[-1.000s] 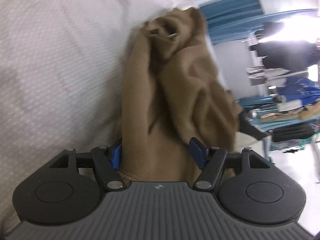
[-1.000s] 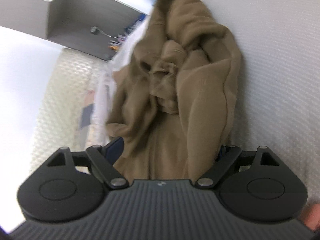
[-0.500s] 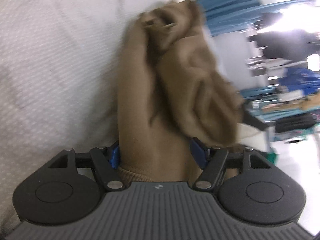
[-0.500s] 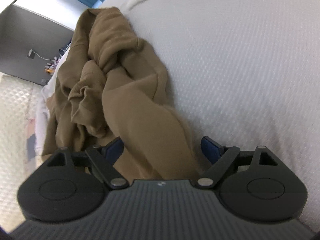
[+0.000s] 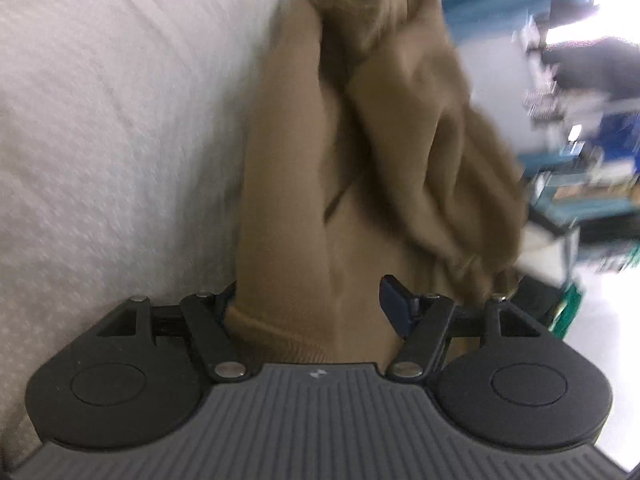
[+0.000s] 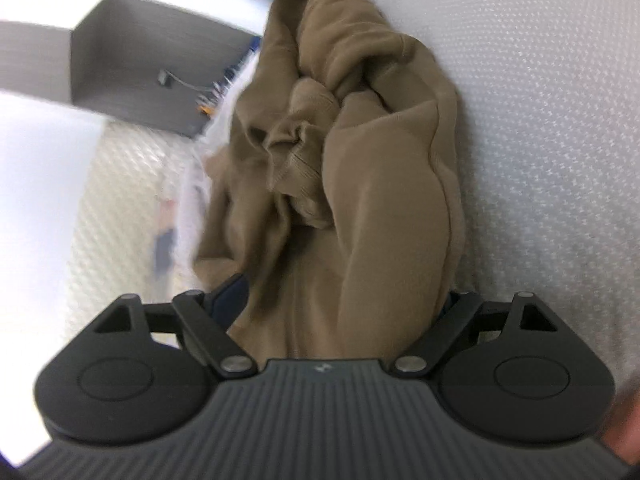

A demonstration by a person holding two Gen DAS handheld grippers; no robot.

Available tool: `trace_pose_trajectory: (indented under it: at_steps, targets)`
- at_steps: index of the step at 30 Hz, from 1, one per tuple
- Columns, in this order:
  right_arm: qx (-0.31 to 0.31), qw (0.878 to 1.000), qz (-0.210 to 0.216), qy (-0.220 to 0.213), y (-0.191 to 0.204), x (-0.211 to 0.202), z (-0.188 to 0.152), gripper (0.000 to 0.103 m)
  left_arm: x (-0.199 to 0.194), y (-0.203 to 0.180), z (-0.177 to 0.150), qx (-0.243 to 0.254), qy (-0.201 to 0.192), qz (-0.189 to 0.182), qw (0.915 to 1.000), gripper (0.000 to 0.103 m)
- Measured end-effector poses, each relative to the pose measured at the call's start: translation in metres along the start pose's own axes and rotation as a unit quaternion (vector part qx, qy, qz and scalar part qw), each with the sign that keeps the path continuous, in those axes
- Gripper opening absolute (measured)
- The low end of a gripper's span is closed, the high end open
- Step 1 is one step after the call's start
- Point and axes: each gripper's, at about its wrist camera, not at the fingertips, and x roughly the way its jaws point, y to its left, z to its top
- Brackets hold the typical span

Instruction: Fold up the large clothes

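Left wrist view: my left gripper point(image 5: 308, 300) clamps a thick bunch of the brown garment point(image 5: 360, 152); my right gripper point(image 6: 344, 300) clamps another above the white bed point(image 6: 540, 120). Step: lifting; next, spread it flat.

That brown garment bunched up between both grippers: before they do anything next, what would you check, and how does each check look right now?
1. Left gripper has cloth between its fingers: ok, the brown garment fills the gap.
2. Right gripper has cloth too: ok, the garment runs between its fingers.
3. Pads pressing firmly on the cloth: cannot tell, fabric hides them.
4. Garment spread flat: not ok, it is twisted and bunched.
5. White bed surface beside it bare for laying out: ok.
6. Sharp view: not ok, the left view is blurred.
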Motion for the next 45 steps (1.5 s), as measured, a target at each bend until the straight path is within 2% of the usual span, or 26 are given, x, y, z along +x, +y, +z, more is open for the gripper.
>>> trace_pose_trajectory:
  at_steps: [2,3,5,7,8,9,12,14,17,21,25,32,38,45]
  targets:
    - [-0.010,0.999,-0.046,0.006,0.004,0.011,-0.005,0.086,0.003,-0.007,-0.001,0.018,-0.004,0.011,0.9998,0.071]
    - [-0.008,0.998,-0.065,0.008,0.003,0.016,-0.006,0.081,0.003,-0.009,0.000,0.017,-0.005,0.012,0.9998,0.071]
    - [-0.001,0.996,-0.086,0.008,0.002,0.024,-0.009,0.074,0.006,-0.012,0.000,0.023,-0.009,0.022,0.9994,0.054]
    - [-0.002,0.995,-0.100,0.006,0.000,0.025,-0.009,0.063,0.009,-0.013,0.000,0.029,-0.009,0.024,0.9992,0.048]
    - [0.002,0.995,-0.103,0.003,-0.001,0.025,-0.008,0.052,0.009,-0.016,0.001,0.031,-0.011,0.021,0.9992,0.040]
    - [0.006,0.995,-0.102,-0.002,-0.001,0.026,-0.008,0.039,0.007,-0.012,0.004,0.030,-0.016,0.012,0.9993,0.036]
    - [0.006,0.997,-0.074,-0.018,-0.004,0.011,-0.003,0.022,-0.002,-0.019,0.010,0.035,-0.038,-0.014,0.9986,0.025]
    - [-0.001,0.999,-0.037,-0.033,-0.001,0.001,-0.003,0.016,-0.018,-0.024,0.009,0.048,-0.059,-0.035,0.9965,0.015]
    - [-0.022,0.998,0.011,-0.052,0.007,-0.018,-0.003,0.010,-0.036,-0.025,0.011,0.053,-0.085,-0.062,0.9931,0.013]
    - [-0.035,0.995,0.046,-0.076,0.013,-0.033,0.002,0.009,-0.046,-0.038,0.015,0.069,-0.095,-0.064,0.9910,0.012]
    - [-0.022,0.992,0.078,-0.096,0.008,-0.044,0.013,0.008,-0.060,-0.053,0.017,0.080,-0.106,-0.072,0.9885,0.011]
    - [-0.044,0.986,0.124,-0.102,0.020,-0.072,0.012,0.008,-0.101,-0.055,0.009,0.094,-0.120,-0.096,0.9836,0.011]
    - [-0.054,0.982,0.149,-0.104,0.021,-0.115,-0.004,0.008,-0.152,-0.048,-0.022,0.101,-0.123,-0.119,0.9801,0.011]
    - [-0.064,0.977,0.173,-0.110,0.017,-0.169,-0.044,0.009,-0.209,-0.037,-0.090,0.110,-0.135,-0.142,0.9744,0.011]
